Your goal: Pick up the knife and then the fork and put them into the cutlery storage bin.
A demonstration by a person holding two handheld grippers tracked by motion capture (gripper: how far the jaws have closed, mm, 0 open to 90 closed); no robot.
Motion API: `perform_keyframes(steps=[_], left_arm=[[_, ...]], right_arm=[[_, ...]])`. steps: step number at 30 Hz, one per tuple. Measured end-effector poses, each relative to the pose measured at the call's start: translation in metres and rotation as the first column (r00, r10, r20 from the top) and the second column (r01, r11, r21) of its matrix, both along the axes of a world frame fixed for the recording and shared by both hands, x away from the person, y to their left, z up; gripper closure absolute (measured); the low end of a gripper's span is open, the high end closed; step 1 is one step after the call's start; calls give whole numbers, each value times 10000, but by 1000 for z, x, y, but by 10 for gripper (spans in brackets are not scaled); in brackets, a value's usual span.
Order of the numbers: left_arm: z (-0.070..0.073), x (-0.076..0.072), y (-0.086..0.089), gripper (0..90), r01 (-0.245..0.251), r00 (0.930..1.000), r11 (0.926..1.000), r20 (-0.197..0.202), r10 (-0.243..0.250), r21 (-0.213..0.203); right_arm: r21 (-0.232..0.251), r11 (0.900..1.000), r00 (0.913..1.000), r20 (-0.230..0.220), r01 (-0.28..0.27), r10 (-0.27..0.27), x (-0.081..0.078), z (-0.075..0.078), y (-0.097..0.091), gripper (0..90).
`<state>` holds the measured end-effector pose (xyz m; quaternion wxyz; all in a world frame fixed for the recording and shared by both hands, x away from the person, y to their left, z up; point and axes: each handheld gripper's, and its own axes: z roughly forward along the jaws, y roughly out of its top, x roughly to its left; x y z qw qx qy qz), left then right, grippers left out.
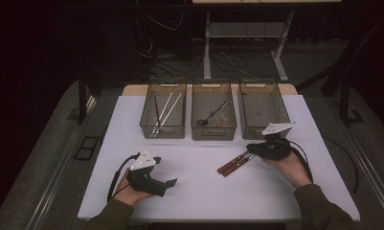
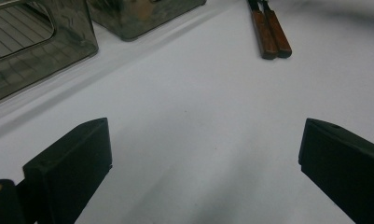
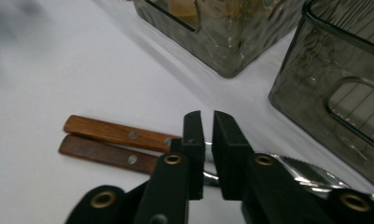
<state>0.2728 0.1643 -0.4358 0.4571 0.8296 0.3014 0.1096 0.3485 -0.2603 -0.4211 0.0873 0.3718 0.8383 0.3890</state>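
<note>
Two wooden-handled pieces of cutlery [image 1: 233, 164] [image 2: 270, 32] [image 3: 114, 140] lie side by side on the white table [image 1: 199, 191], right of centre. One has a serrated blade [image 3: 301, 168]. My right gripper [image 1: 256, 149] [image 3: 207, 126] sits at their metal ends. Its jaws are almost together, with a sliver of metal showing in the narrow gap. My left gripper [image 1: 168, 184] [image 2: 205, 158] rests at the front left. It is open wide over bare table, with nothing between its jaws.
Three clear bins stand in a row at the back. The left bin [image 1: 146, 125] holds chopsticks [image 1: 166, 110]. In the middle bin [image 1: 213, 135] lies a dark ladle-like utensil [image 1: 213, 117]. The right bin [image 1: 244, 129] stands just beyond my right gripper.
</note>
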Motion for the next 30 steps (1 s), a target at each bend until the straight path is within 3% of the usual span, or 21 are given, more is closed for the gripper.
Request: perform_keyframes(steps=[3, 13, 19, 30], left_arm=[[0, 0, -1, 14, 5, 10000, 10000, -41, -5, -10], [0, 0, 0, 17, -8, 10000, 10000, -37, 7, -97], [1, 0, 0, 18, -8, 10000, 10000, -53, 7, -99], [2, 0, 1, 19, -17, 10000, 9999, -15, 17, -126]], right_arm=[[-119, 9999, 9999, -108, 56, -57, 8, -3, 5, 900], [-854, 9963, 9988, -488, 47, -89, 28, -18, 19, 900], [-1330, 9911, 9983, -567, 45, -121, 31, -23, 21, 900], [-1826, 9830, 9979, -639, -196, 81, 28, -20, 19, 900]])
